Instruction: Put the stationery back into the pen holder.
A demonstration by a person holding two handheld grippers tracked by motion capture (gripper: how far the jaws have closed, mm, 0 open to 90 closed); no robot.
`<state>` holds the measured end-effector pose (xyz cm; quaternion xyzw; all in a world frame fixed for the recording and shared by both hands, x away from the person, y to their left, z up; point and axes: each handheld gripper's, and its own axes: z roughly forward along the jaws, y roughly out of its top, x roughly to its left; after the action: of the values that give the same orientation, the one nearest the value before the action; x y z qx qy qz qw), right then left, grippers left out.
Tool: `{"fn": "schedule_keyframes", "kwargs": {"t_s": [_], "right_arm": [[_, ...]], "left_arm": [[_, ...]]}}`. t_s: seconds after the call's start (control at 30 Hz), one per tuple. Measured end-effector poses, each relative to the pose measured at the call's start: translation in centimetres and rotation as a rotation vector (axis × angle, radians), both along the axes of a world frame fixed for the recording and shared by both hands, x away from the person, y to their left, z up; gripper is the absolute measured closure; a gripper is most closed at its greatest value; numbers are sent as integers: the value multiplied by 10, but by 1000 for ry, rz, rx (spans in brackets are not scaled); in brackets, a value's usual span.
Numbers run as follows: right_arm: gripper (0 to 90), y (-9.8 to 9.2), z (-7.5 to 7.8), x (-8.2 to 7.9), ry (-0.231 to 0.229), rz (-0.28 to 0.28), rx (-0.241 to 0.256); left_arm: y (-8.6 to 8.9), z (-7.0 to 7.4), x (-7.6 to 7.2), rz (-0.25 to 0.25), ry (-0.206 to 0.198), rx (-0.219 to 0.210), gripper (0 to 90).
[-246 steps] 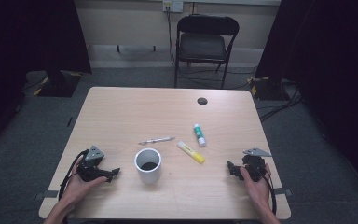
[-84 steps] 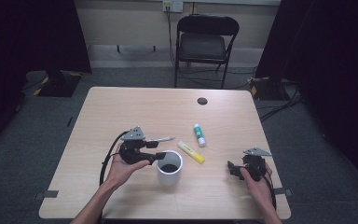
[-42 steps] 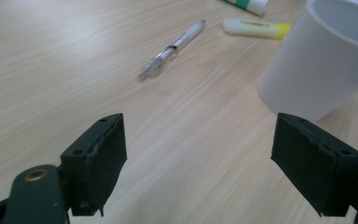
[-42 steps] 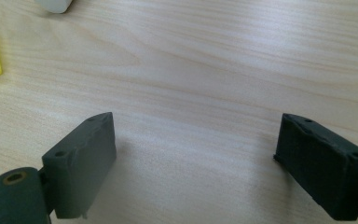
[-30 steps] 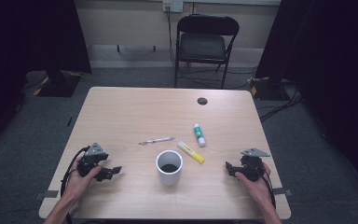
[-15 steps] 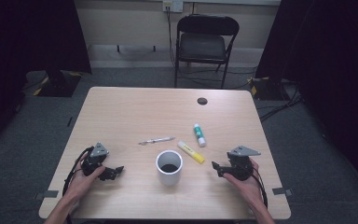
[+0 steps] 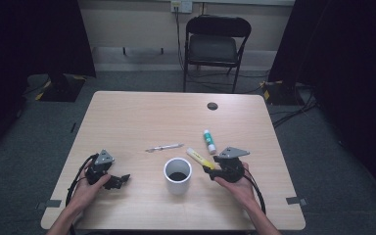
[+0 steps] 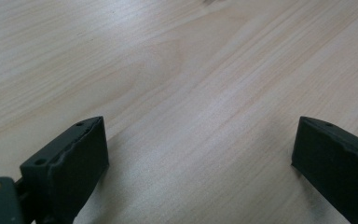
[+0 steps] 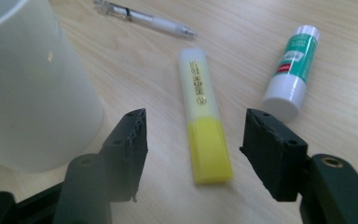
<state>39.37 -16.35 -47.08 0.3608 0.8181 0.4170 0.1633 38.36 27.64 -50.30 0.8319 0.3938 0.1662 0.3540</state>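
Note:
A yellow highlighter [image 9: 204, 129] lies flat on the wooden table [image 7: 142, 117], and in the high view the highlighter [image 7: 199, 157] is just right of a white cup [image 7: 177, 174]. My right gripper [image 9: 193, 147] is open, its jaws standing either side of the highlighter's near end without touching it. In the high view the right gripper [image 7: 211, 170] sits beside the cup. A glue stick [image 9: 291, 72] and a pen [image 9: 147, 18] lie beyond. My left gripper [image 7: 119, 180] rests open near the table's front left, with bare wood between its jaws [image 8: 200, 154].
The cup [image 9: 28, 88] stands close to the right gripper's left jaw. A small dark round cap [image 7: 212, 105] lies near the table's far edge. A black folding chair [image 7: 214, 46] stands behind the table. Cables trail on the floor at right.
My right gripper has moved left and forward from the table's front right, up to the highlighter next to the cup. The left gripper has stayed put at the front left.

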Motion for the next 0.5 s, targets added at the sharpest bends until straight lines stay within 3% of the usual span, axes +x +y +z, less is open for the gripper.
{"fn": "schedule_keyframes", "kwargs": {"t_s": [0.1, 0.2, 0.37, 0.5], "right_arm": [[437, 5, -3, 3, 21, 21, 9], [457, 9, -9, 2, 37, 45, -32], [484, -3, -8, 8, 28, -18, -12], [528, -6, -12, 11, 42, -9, -29]], "left_arm": [[0, 0, 1, -1, -2, 6, 20], [0, 0, 1, 0, 2, 8, 14], [0, 0, 1, 0, 2, 7, 14], [0, 0, 1, 0, 2, 8, 14]]}}
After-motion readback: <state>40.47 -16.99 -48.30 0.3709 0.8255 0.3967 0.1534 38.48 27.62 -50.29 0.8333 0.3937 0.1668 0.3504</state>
